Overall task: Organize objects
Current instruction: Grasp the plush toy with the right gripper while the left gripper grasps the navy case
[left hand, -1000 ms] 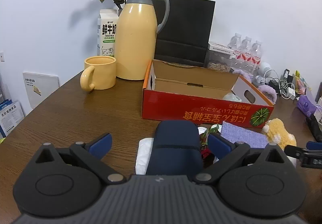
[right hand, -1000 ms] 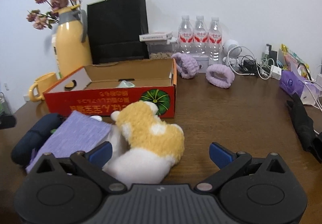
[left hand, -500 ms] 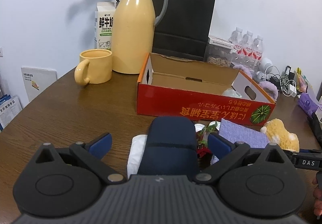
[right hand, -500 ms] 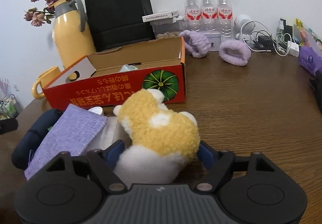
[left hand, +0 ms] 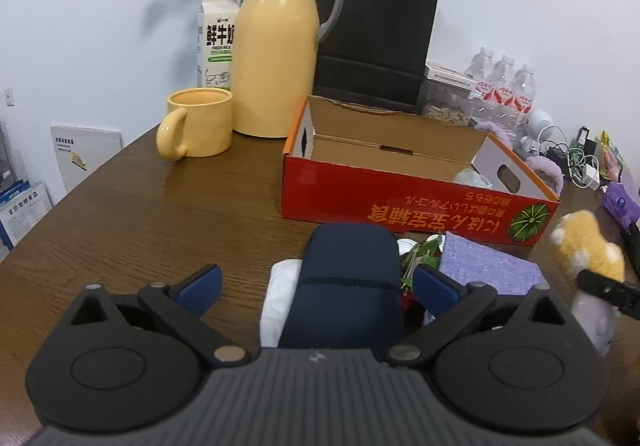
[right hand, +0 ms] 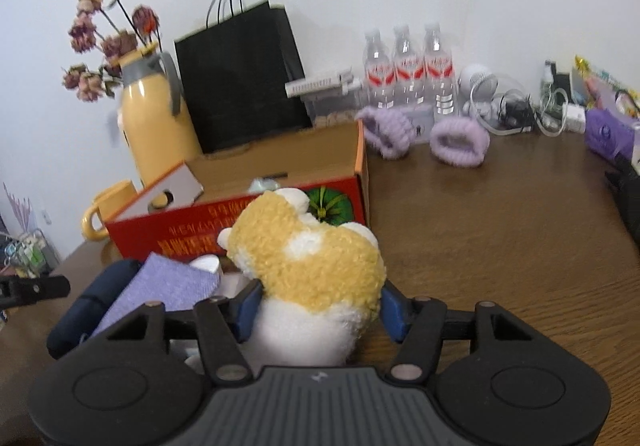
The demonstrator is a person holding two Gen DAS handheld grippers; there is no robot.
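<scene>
judging from how things lie, the sorting is barely begun: the red cardboard box (left hand: 416,201) on the bench (left hand: 160,213) holds only one pale, crumpled item (left hand: 472,178) near its right end, too small to identify, while most loose things sit outside it. the right hand-held gripper (right hand: 320,306) is clamped on the yellow-and-white plush toy (right hand: 312,266), its blue pads pressed into the toy's sides, and the toy appears raised just in front of the box's near wall, not yet inside. the left hand-held gripper (left hand: 316,284) has its fingers spread apart on either side of the dark blue pouch (left hand: 348,286) without touching it; the pouch lies on the bench over something white (left hand: 280,294). beside it rest a purple cloth (left hand: 488,266) and some small red-and-green bits (left hand: 420,258), all in front of the box. left to do, as a guess: drop the toy in, then the pouch, cloth and scraps. the yellow mug (left hand: 200,123) looks empty from this angle; the thermos jug (left hand: 280,45) and black paper bag (left hand: 376,33) stand behind, their contents hidden.
</scene>
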